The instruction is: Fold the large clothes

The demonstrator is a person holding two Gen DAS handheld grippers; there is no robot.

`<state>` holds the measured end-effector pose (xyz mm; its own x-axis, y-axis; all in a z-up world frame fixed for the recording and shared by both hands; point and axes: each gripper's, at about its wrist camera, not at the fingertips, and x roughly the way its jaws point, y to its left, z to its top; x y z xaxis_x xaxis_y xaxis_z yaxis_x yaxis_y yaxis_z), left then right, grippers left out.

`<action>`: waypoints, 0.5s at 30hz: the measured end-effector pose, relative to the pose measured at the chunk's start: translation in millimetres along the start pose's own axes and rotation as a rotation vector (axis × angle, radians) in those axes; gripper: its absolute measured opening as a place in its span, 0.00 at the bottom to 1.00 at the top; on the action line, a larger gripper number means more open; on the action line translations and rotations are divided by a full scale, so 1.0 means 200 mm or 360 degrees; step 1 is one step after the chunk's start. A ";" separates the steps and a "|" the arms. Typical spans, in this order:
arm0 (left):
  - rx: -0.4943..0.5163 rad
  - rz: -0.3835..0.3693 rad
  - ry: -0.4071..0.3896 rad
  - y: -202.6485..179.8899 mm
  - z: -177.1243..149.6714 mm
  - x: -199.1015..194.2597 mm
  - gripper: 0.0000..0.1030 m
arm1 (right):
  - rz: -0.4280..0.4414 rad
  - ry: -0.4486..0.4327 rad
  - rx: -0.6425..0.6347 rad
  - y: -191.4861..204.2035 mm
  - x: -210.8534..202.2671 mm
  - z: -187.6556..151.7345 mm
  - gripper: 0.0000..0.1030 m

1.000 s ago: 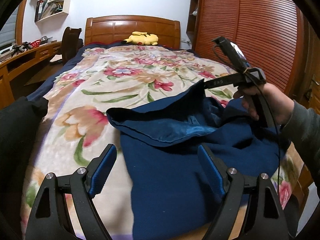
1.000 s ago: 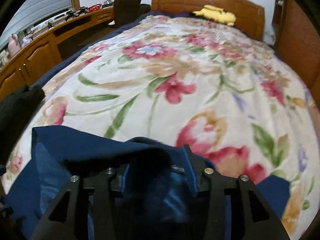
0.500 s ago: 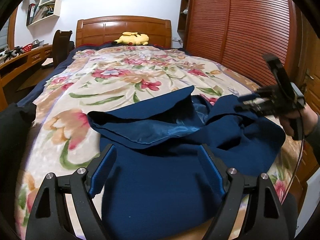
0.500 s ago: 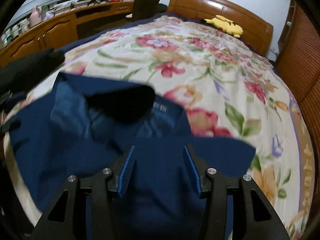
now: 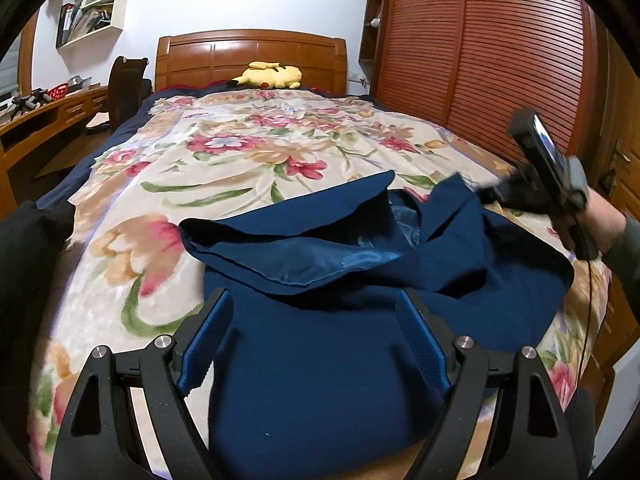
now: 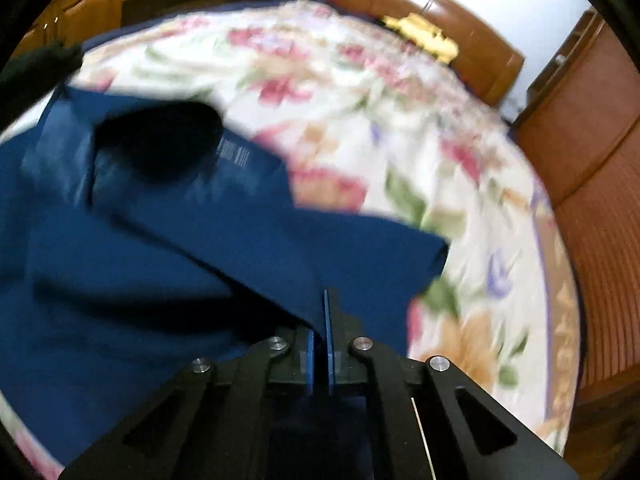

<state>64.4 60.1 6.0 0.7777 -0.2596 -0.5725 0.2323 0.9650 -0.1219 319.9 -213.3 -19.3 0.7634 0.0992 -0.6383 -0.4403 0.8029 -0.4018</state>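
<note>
A large navy blue garment (image 5: 328, 360) lies crumpled at the foot of the floral bedspread (image 5: 224, 168), its shiny lining showing at a turned-over flap. My left gripper (image 5: 316, 332) is open and empty just above the garment's near part. My right gripper (image 6: 319, 320) is shut on an edge of the garment (image 6: 240, 248) and lifts it a little; it also shows at the right of the left wrist view (image 5: 486, 194), held by a hand.
A yellow plush toy (image 5: 268, 75) lies by the wooden headboard (image 5: 252, 56). A slatted wardrobe (image 5: 480, 52) runs along the right side. A wooden desk (image 5: 44, 116) and dark chair (image 5: 126, 84) stand left. A black garment (image 5: 28, 240) lies at the bed's left edge.
My right gripper let go of the raised garment fold, opened, moved right and down, then shut on the garment's right edge. My left gripper stayed open above the garment.
</note>
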 end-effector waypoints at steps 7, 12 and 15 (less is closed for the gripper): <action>-0.0013 0.0031 -0.0006 0.03 0.00 0.00 0.81 | 0.0040 -0.0168 0.0051 0.14 0.15 0.45 0.03; -0.0026 0.0055 -0.0007 0.08 0.00 0.00 0.81 | 0.0072 -0.0175 0.0076 0.28 0.20 0.52 0.29; -0.0044 0.0063 -0.0018 0.11 0.00 -0.02 0.81 | 0.0090 -0.0205 0.0066 0.25 0.16 0.49 0.64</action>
<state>67.0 81.4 5.4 0.7926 -0.2216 -0.5681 0.1852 0.9751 -0.1220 368.5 -112.5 5.8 0.7936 0.2172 -0.5684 -0.4662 0.8173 -0.3386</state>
